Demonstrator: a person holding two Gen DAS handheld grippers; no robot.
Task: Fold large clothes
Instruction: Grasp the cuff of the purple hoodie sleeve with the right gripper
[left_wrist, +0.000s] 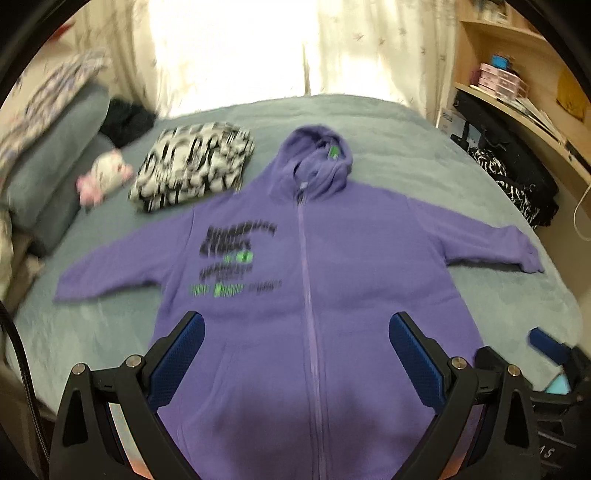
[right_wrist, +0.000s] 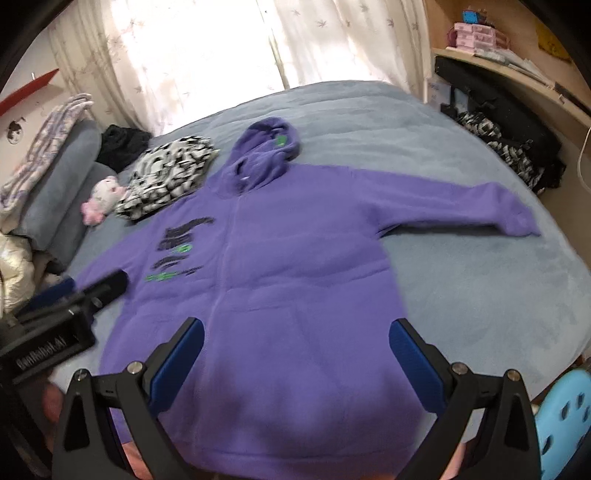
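On the grey bed (left_wrist: 424, 140), purple hoodie (left_wrist: 332, 277) spread flat, both sleeves clear.

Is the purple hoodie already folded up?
No, the purple hoodie lies flat on the bed, front up, with both sleeves spread out to the sides.

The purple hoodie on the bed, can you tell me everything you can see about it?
The purple hoodie looks soft and fleecy. It lies flat, front up, on the blue-grey bed, zipped shut, both sleeves spread wide, hood at the far end. Black and green print marks one chest side; its words are blurred. Both tongs hover open above its hem, not gripping it.
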